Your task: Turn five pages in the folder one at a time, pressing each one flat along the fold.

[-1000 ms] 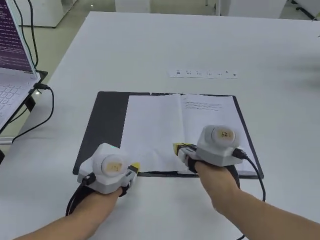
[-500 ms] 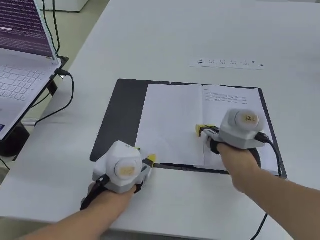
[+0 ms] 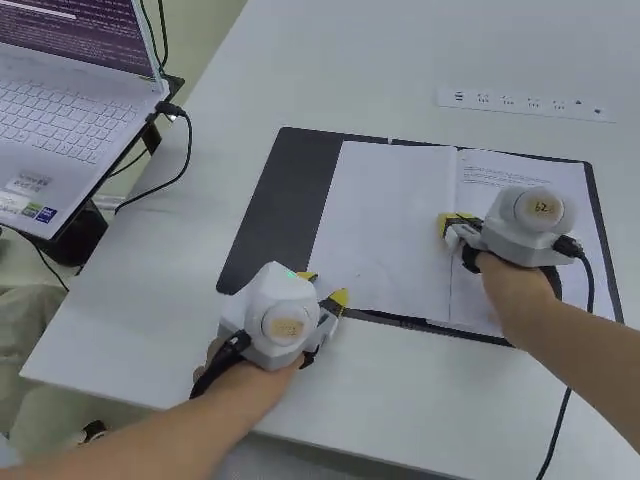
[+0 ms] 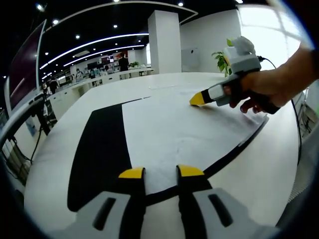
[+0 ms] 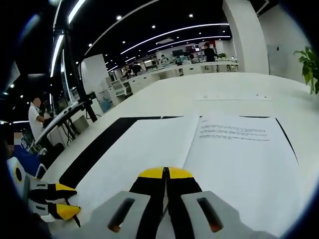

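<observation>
While open flat, folder [image 3: 390,230] beneath right gripper [image 3: 447,227]

Bright, even overhead light from ceiling strips [image 5: 164,37]. Faint shadow beneath the left tool [image 3: 325,287] on the table [image 3: 330,60]. Head view sharp. Gripper views bow at edges; upper-right glare in left gripper view.

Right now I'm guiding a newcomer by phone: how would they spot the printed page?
On the white workbench lies an open black folder. Take the white paper sheet right of its fold. Unlike the blank white sheet on the left, it carries a few lines of small print near its far edge.
</observation>
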`<state>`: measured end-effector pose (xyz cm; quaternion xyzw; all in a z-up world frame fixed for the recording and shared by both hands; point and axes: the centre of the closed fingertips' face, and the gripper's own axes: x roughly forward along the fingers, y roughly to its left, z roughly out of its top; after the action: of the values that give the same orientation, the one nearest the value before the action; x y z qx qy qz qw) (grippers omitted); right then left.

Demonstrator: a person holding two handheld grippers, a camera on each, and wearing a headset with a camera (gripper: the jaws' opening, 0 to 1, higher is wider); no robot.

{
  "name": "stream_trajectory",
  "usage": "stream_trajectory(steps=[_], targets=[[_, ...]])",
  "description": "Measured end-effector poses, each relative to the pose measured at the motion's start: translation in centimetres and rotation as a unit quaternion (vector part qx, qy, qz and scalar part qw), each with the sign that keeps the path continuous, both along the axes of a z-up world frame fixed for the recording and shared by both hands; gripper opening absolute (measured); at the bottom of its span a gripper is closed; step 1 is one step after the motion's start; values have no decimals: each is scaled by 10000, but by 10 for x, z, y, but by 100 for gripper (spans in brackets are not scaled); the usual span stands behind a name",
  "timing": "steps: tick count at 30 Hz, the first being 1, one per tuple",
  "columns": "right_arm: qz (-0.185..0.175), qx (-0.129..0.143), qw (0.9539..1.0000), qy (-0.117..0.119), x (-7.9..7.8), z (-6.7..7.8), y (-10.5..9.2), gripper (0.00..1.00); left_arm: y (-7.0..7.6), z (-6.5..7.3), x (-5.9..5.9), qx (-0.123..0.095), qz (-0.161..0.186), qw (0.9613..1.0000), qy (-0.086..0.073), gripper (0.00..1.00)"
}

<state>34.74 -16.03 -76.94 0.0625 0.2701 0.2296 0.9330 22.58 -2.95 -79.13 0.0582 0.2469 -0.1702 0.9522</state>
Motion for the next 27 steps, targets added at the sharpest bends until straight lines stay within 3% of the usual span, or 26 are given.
stream_trajectory(steps=[14,27], targets=[[-210,-124,9995,-198,38,6,1,0,-1,1,-1,-59,0,9999,-120,23],[-263,-292,9990,-229,76,-3,-6,0,-1,3,-2,-95,7,9998,-194,23]])
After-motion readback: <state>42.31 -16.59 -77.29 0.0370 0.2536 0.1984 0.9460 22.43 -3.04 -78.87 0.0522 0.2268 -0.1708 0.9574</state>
